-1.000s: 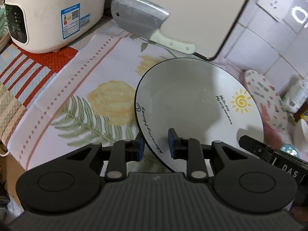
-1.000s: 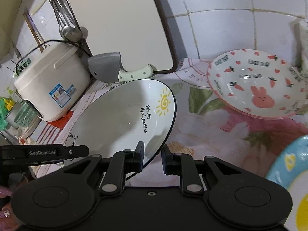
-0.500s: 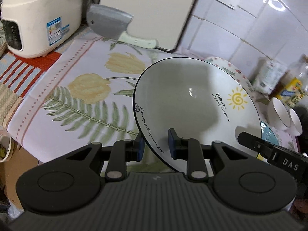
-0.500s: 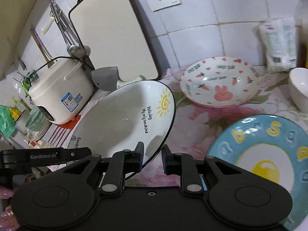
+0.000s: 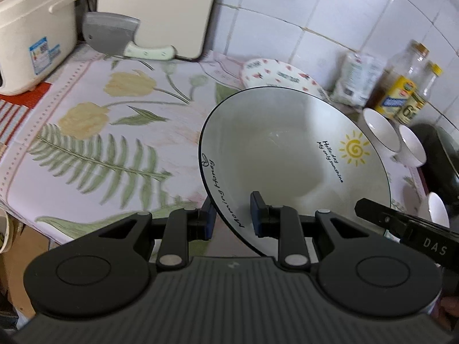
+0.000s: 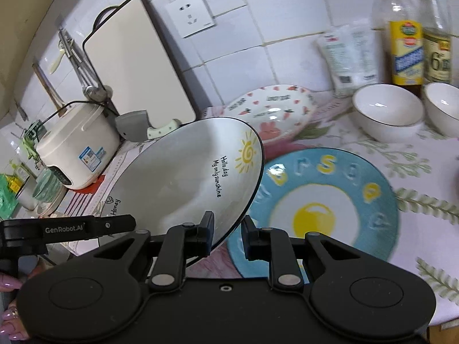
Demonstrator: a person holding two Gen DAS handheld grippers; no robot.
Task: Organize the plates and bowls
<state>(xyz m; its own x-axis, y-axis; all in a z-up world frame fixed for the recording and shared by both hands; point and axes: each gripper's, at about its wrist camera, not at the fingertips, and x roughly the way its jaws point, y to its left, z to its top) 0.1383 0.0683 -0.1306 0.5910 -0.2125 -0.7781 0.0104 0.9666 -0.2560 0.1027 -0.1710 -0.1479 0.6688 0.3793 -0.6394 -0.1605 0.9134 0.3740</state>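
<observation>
Right tongs [image 6: 227, 233] straddle near rim of sun-print plate [image 6: 186, 177], plate tilted, raised off tabletop [image 6: 424, 177]; grip contact not clear. Left tongs' arm [image 6: 66, 229] at 9 o'clock. Blue egg plate [image 6: 315, 200] flat at 3 o'clock, partly under sun-print plate. Bunny bowl [image 6: 272, 109] at 12. Two white bowls [image 6: 387, 111] at 2, bottles [image 6: 407, 28] behind. Rice cooker [image 6: 77, 146] at 10.
</observation>
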